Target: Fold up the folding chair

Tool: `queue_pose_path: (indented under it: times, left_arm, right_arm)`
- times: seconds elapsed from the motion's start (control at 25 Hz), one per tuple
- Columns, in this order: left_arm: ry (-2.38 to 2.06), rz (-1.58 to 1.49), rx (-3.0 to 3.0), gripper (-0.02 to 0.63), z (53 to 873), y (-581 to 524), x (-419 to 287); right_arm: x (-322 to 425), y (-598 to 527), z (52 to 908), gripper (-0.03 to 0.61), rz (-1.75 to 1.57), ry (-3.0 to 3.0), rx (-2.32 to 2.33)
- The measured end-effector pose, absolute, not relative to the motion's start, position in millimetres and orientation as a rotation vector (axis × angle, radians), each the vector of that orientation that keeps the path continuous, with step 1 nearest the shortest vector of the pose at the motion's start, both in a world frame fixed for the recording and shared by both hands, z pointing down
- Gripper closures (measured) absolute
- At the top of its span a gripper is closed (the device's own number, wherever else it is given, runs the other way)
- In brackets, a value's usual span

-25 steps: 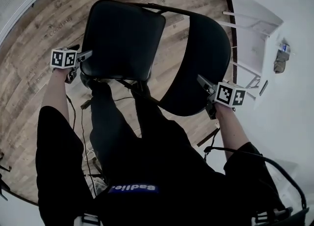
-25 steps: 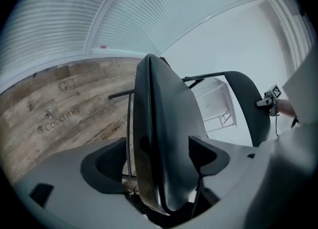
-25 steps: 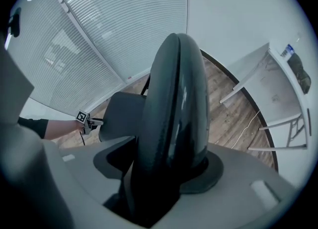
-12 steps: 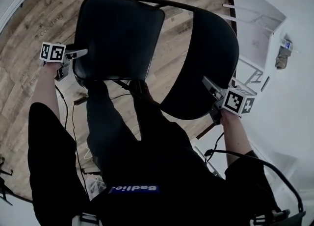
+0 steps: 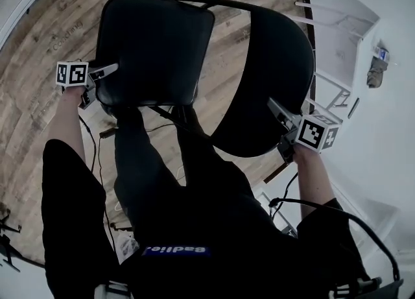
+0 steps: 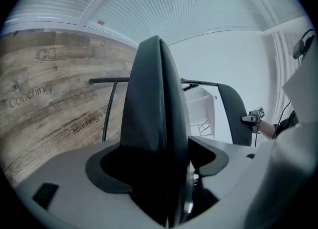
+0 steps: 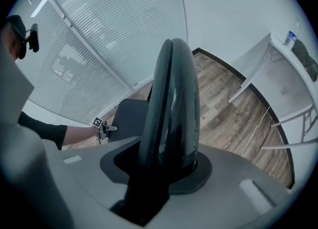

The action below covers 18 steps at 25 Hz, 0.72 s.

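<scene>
A black folding chair stands open below me, with its padded seat (image 5: 155,48) on the left and its curved backrest (image 5: 272,83) on the right. My left gripper (image 5: 110,69) is shut on the seat's left edge (image 6: 156,123), which fills the gap between its jaws. My right gripper (image 5: 275,108) sits on the backrest's rim (image 7: 171,104). Its jaws have just been closing with the rim between them, and they now grip it. The thin black frame tube (image 5: 227,6) runs across the chair's far side.
A white desk (image 5: 350,51) on thin legs stands at the right wall, with small items (image 5: 376,64) on it. Cables (image 5: 104,135) trail over the wood floor (image 5: 39,83). The person's dark trousers (image 5: 194,213) fill the lower middle. A wall of white blinds (image 7: 99,34) lies beyond.
The left gripper has slid a little to the left along with the seat edge. The right gripper sits slightly lower and further right on the backrest rim.
</scene>
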<state>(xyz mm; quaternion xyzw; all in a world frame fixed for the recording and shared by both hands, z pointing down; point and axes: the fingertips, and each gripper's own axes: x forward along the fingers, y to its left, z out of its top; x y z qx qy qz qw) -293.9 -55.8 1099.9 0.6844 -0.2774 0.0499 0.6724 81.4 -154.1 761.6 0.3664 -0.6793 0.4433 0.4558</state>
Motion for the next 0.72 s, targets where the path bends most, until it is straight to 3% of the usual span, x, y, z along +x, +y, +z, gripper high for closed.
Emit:
queue_pose_path:
  times: [0.32,0.72]
  left_arm:
    - [-0.691,0.174,1.521,0.249,1071,-61,-280]
    - [-0.765,0.241,1.504,0.261,1005,-62,-237]
  right_arm:
    - [75,-158,733,0.508,1.164,-1.745,0.864]
    - [96,-161,693,0.526,1.164,-1.764,0.857]
